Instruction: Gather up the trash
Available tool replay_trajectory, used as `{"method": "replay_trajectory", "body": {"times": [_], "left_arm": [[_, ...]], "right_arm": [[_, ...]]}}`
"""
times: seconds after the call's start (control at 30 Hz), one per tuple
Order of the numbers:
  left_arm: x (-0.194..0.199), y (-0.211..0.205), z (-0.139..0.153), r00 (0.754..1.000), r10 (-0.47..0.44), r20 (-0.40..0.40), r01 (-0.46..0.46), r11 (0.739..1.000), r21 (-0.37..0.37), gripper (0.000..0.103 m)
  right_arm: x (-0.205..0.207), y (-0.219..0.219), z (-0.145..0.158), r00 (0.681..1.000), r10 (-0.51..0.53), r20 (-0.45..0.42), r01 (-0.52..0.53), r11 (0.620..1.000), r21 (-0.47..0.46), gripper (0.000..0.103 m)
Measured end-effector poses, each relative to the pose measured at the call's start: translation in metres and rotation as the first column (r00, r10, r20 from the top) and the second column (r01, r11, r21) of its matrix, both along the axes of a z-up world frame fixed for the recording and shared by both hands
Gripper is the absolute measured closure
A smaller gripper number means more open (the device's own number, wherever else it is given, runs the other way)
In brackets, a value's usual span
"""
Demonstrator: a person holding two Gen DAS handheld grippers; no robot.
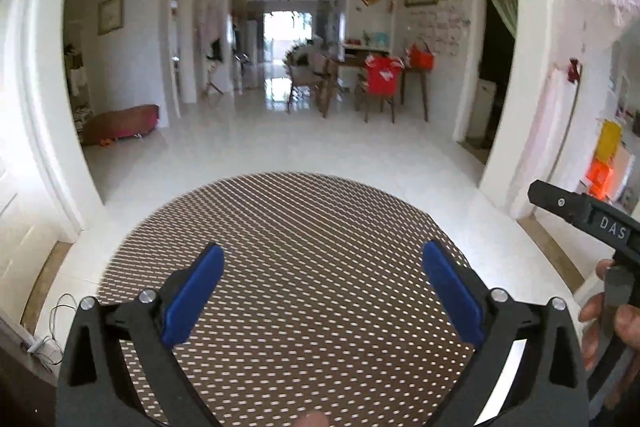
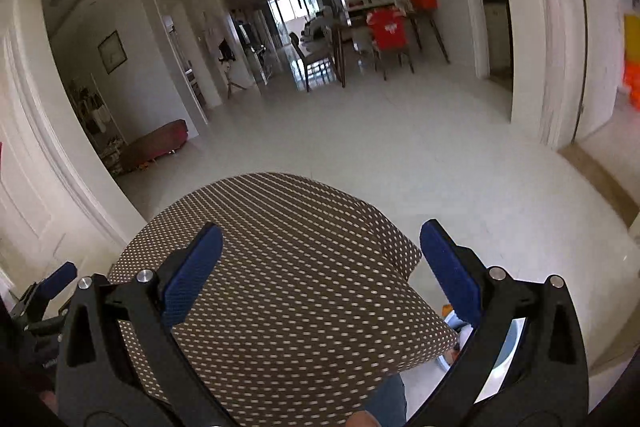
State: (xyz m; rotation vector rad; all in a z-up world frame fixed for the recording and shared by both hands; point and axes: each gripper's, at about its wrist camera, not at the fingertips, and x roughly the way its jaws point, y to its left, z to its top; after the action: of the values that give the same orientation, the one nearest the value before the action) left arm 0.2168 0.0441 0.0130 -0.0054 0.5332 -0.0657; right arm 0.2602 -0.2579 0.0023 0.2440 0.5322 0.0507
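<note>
No trash shows in either view. My left gripper (image 1: 322, 291) is open and empty, its blue pads wide apart above a brown white-dotted tablecloth (image 1: 288, 227). My right gripper (image 2: 320, 267) is open and empty too, above the same cloth (image 2: 280, 247) near its right corner. The right gripper's black body (image 1: 580, 215) shows at the right edge of the left wrist view. The left gripper's blue pad (image 2: 60, 279) shows at the left edge of the right wrist view.
White tiled floor (image 1: 320, 147) stretches beyond the table. A dining table with chairs, one draped in red (image 1: 382, 81), stands far back. A dark red bench (image 1: 120, 125) lies by the left wall. White pillars (image 1: 516, 67) frame the opening. A light blue object (image 2: 512, 343) sits below the right gripper.
</note>
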Motion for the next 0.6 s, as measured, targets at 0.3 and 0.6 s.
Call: {"method": "replay_trajectory", "body": {"times": [0.3, 0.6], "left_arm": [[-0.060, 0.000, 0.045, 0.992, -0.015, 0.125, 0.012, 1.000, 0.022, 0.005], [-0.118, -0.013, 0.054, 0.985, -0.021, 0.170, 0.020, 1.000, 0.008, 0.005]], "right_arm": [[-0.088, 0.026, 0.048, 0.977, -0.164, 0.133, 0.190, 0.958, -0.214, 0.006], [-0.163, 0.029, 0.051, 0.959, -0.213, 0.189, 0.254, 0.939, -0.233, 0.006]]}}
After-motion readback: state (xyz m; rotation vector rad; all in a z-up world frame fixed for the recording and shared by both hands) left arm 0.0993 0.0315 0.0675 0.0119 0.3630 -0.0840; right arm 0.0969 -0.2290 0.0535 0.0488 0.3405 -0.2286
